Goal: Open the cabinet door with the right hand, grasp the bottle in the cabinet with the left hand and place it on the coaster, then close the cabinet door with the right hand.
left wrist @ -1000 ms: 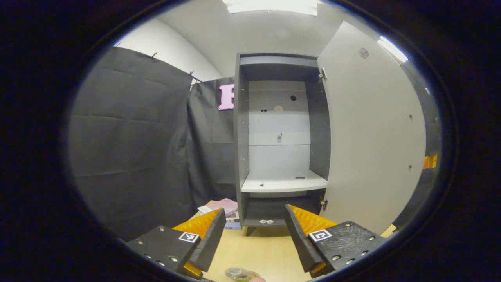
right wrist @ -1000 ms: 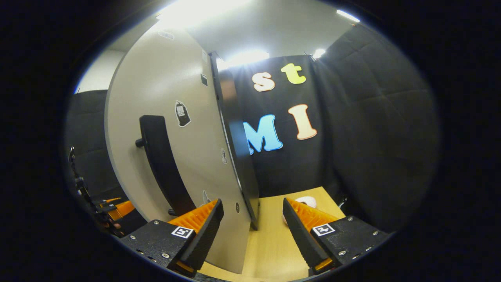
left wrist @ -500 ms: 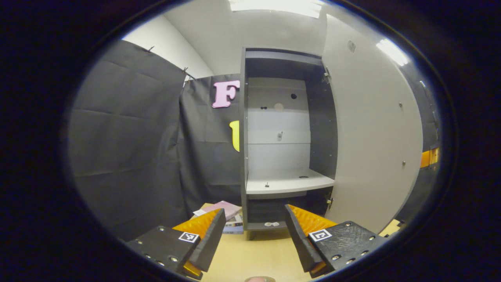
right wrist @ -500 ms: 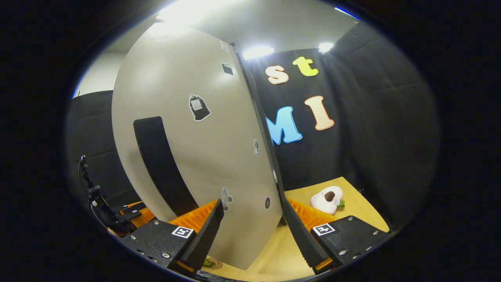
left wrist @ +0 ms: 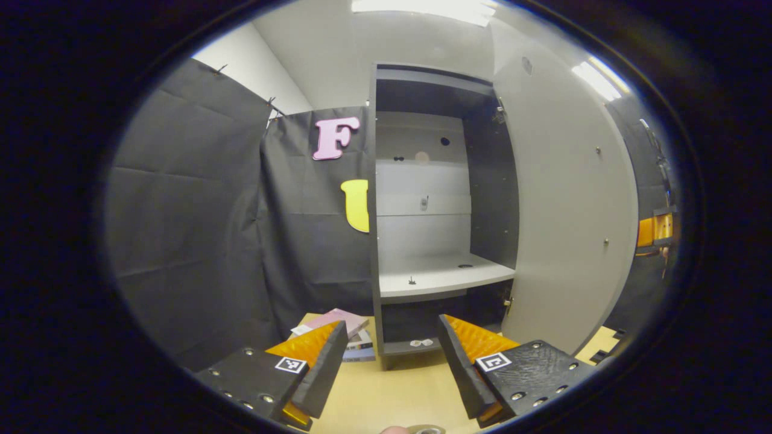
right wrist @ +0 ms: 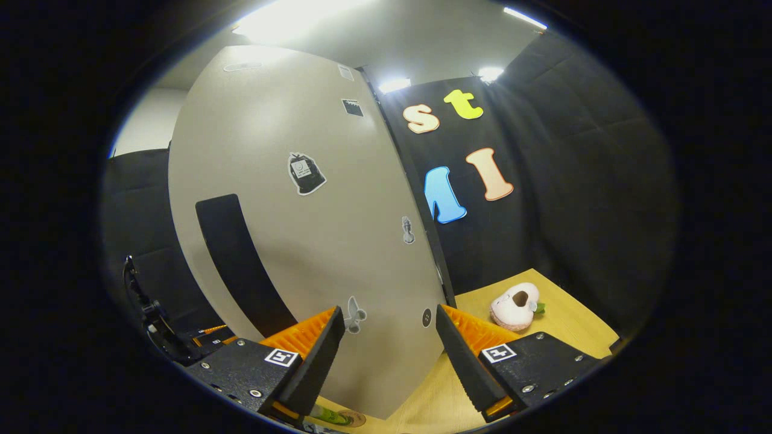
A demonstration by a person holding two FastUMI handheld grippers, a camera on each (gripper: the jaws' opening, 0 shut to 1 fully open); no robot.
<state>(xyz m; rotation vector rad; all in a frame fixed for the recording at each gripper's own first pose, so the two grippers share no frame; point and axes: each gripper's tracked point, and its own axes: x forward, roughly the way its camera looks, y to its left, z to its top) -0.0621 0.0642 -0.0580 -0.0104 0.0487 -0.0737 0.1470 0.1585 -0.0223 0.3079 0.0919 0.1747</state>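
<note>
Door [right wrist: 301,241] being faced by right gripper [right wrist: 386,355], jaws apart, empty; door filling frame centre, standing open, nearest that gripper.

Tall grey cabinet [left wrist: 434,199] standing on the wooden table [left wrist: 386,392], its pale door [left wrist: 567,205] swung open to the right, stacked books [left wrist: 344,331] left of its base, plush toy [right wrist: 514,306] on the table beyond the door's edge.
</note>
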